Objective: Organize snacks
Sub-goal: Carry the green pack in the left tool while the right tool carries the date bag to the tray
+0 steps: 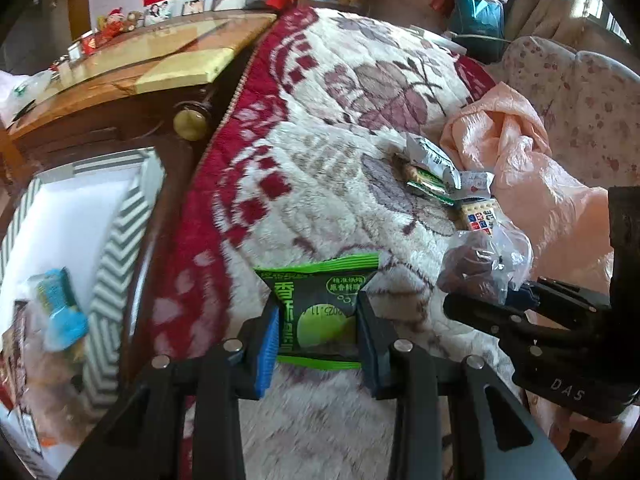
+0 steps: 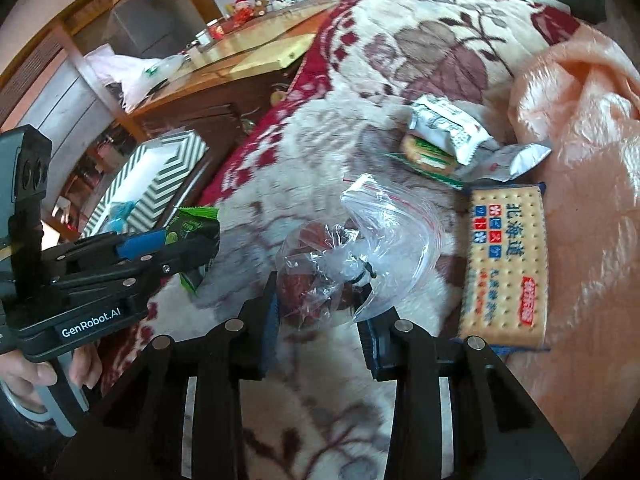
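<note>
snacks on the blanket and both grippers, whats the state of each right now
green foil snack packet: clamped in left hand-held gripper
clear plastic zip bag of dark snacks: crumpled, clamped in right hand-held gripper
yellow cracker pack: sealed, lying flat
white wrapper: torn open
striped storage box: open, snacks inside

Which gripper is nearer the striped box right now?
Left. The left gripper, shut on the green packet, is beside the striped box; the right gripper is farther along the blanket, holding the clear bag.
</note>
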Available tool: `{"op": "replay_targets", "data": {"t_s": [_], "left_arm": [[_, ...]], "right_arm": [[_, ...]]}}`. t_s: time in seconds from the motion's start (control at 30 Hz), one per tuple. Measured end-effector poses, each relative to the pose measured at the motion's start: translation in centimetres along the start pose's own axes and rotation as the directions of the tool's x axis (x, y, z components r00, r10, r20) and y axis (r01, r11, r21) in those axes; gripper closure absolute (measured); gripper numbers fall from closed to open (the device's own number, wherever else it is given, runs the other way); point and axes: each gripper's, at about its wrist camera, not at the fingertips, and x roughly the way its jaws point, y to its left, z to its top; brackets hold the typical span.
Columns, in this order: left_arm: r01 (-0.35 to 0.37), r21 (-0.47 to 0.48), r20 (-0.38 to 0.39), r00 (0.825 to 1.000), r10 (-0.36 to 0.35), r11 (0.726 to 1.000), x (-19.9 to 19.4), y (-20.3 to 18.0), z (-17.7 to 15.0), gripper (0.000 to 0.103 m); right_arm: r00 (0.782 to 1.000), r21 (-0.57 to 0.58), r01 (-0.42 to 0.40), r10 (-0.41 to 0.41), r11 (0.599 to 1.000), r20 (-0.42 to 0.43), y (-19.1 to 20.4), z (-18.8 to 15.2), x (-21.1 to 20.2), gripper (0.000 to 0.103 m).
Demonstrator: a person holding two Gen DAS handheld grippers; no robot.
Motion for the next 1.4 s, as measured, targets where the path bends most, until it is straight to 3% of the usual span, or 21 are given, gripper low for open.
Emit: {"op": "replay_targets", "data": {"t_s": [0.27, 0.67, 1.4], "left_arm": [[-0.069, -0.017, 0.036, 0.997, 0.07, 0.997, -2.9, 1.5, -1.7, 0.066], [-0.118, -0.071, 0.065, 0.99, 0.122, 0.991, -5.8, 4.1, -3.5, 0.066], [-0.165, -0.171, 0.088, 0.979, 0.182, 0.971, -7.9, 9.7, -4.5, 0.066]], "right_arm": [[1.0, -0.054, -0.019, 0.019, 0.998, -0.003, 3.6, -0.9, -0.9, 0.069], [0.999, -0.124, -0.045, 0.041, 0.991, -0.035, 7.9, -1.4, -0.6, 0.069], [0.993, -0.253, -0.091, 0.07, 0.963, -0.091, 14.5, -0.8, 1.0, 0.069]]}}
